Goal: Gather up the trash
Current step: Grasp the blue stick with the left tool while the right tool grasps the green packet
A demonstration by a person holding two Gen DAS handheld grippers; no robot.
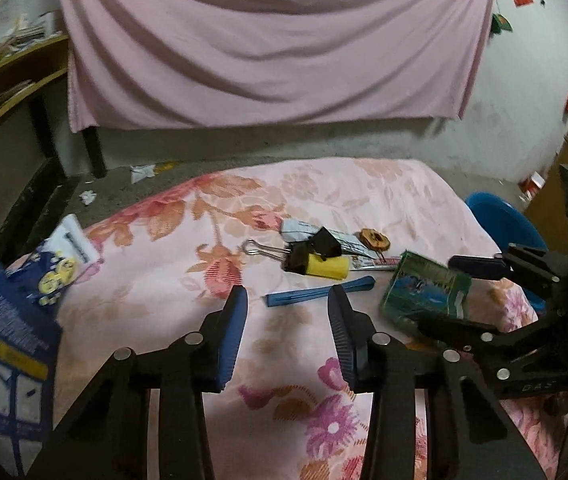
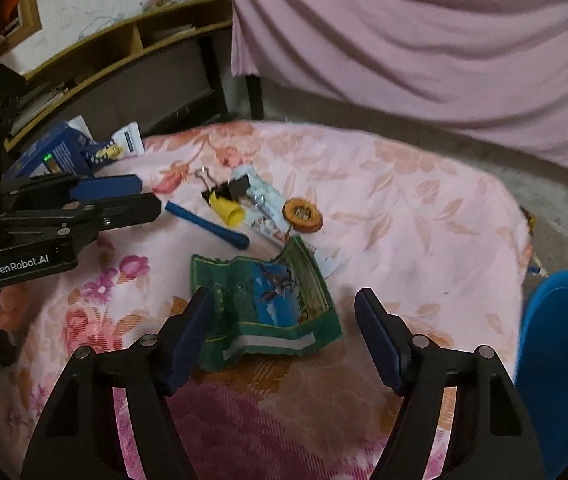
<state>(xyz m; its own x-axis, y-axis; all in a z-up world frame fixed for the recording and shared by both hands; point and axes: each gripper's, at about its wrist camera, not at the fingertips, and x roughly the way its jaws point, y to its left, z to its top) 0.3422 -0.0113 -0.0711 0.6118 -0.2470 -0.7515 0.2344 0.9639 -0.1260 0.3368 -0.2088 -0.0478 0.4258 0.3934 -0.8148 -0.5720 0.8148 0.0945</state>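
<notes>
A crumpled green wrapper [image 2: 268, 300] lies on the floral cloth [image 2: 403, 200]. My right gripper [image 2: 284, 300] hangs over it, open, with the wrapper between its fingers and the pads apart from it. In the left wrist view the same wrapper [image 1: 423, 288] sits between the right gripper's [image 1: 439, 292] fingers. My left gripper [image 1: 287, 294] is open with nothing between its fingers; a blue pen [image 1: 319, 290] lies just past its tips. Beyond are a yellow piece [image 1: 329, 268] with black binder clips [image 1: 315, 242], a white wrapper [image 1: 303, 228] and a brown disc [image 1: 373, 239].
A blue box [image 1: 8, 340] and a printed packet [image 1: 60, 268] sit at the cloth's left edge. A blue bin [image 2: 559, 360] stands to the right of the table. A pink sheet [image 1: 276, 40] hangs behind, a wooden shelf [image 1: 12, 80] at left. Paper scraps [image 1: 142, 172] lie on the floor.
</notes>
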